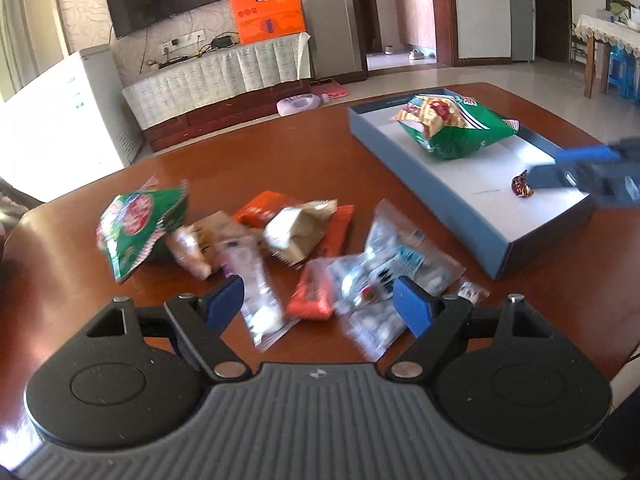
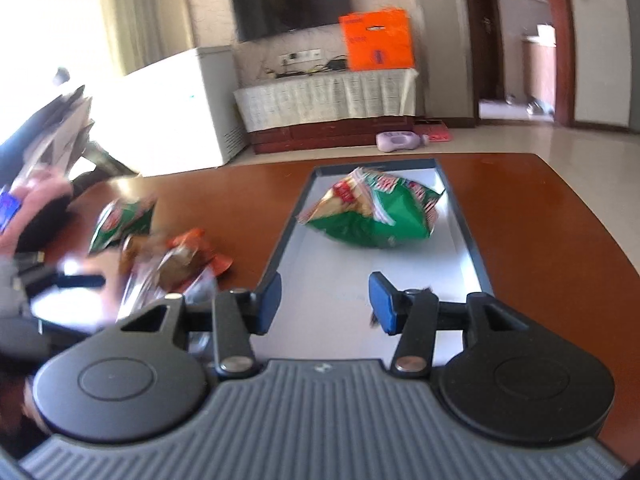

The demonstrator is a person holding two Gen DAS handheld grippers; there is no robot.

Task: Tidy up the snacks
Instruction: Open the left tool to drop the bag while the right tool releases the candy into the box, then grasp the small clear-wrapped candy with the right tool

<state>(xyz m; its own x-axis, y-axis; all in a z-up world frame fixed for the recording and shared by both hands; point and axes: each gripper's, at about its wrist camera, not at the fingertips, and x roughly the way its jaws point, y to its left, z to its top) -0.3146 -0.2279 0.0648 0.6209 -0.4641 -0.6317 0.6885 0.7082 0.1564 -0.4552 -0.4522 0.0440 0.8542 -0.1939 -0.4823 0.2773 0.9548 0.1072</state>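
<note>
No text can be read in either view. The green bag [image 1: 456, 126] in the tray [image 1: 420, 168] carries red-and-white print, too blurred to make out. The orange box [image 1: 267, 10] by the television bears dark marks, also illegible. The packets [image 1: 280, 248] on the table [image 1: 280, 152] show smeared printing only.

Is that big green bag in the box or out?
In: the green bag lies on the box floor, inside its walls.
</note>
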